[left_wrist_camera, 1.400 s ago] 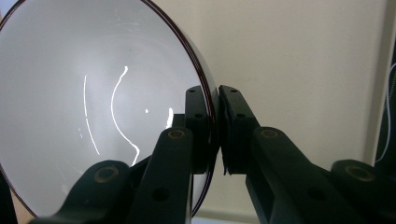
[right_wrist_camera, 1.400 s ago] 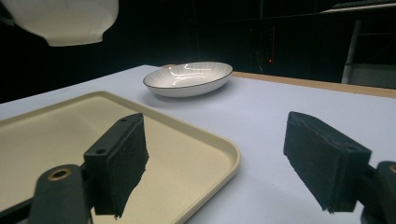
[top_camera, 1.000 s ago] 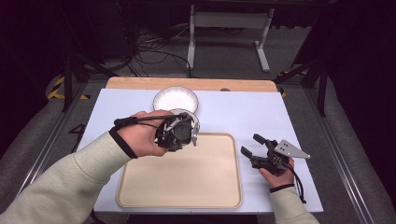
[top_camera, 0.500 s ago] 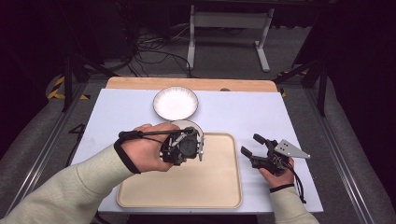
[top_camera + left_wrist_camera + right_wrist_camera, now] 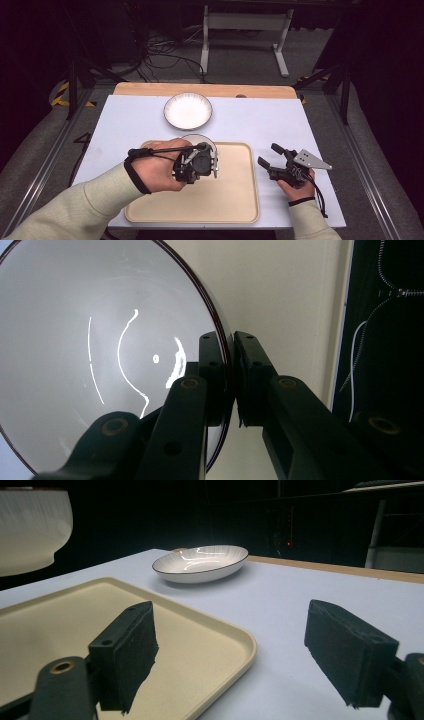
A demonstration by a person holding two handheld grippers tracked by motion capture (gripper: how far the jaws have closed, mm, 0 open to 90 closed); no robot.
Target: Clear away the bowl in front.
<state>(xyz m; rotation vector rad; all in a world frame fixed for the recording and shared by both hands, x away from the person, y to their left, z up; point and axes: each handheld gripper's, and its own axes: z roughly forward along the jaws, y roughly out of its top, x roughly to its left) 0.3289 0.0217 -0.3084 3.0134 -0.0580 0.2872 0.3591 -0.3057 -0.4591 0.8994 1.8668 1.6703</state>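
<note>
My left gripper (image 5: 206,156) is shut on the rim of a white bowl (image 5: 199,140), which hangs just above the far edge of the beige tray (image 5: 235,200). In the left gripper view the two jaws pinch the dark-edged rim of the bowl (image 5: 100,355) from inside and outside, the left gripper (image 5: 231,375) pointing down at the tray (image 5: 280,290). My right gripper (image 5: 267,154) rests open on the table just right of the tray. In the right gripper view nothing lies between the wide-apart pads of the right gripper (image 5: 250,650), and the bowl (image 5: 30,530) hangs at the upper left.
A shallow white plate (image 5: 188,110) sits on the pale blue table top (image 5: 125,125) beyond the tray, also seen as the plate (image 5: 200,562) past the tray's corner (image 5: 240,645). A wooden strip (image 5: 200,90) runs along the far edge. Dark floor and stands surround the table.
My left hand has carried the bowl toward the person and lower, from beside the plate to over the tray's far edge. The right gripper has stayed put.
</note>
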